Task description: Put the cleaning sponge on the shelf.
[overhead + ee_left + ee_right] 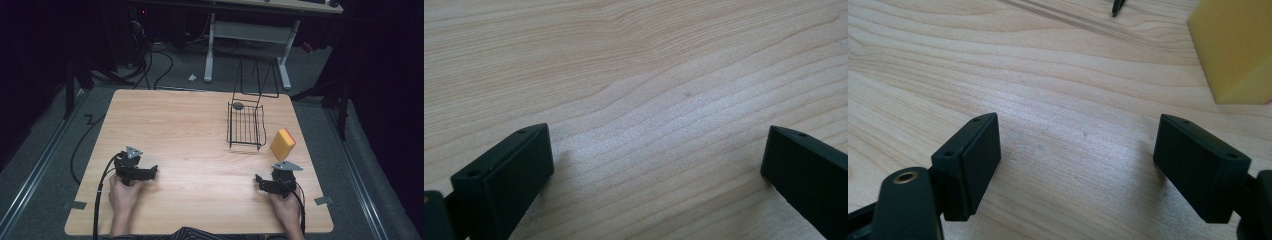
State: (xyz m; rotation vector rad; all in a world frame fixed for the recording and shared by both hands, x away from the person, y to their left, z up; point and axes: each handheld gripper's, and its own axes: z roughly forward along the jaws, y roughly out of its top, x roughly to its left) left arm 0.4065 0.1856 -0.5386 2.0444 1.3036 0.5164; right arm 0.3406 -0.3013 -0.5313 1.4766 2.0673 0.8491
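The yellow sponge (283, 144) stands on edge near the table's (190, 130) right edge, long axis upright, while both grippers (150, 172) (260, 181) rest wide open, empty.

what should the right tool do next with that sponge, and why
Probably ease the right tool forward and to the right toward the yellow sponge. Its jaws stand wide open with nothing between them, and the sponge stands on the table just ahead, beside the wire basket. The left tool is open and farther off.
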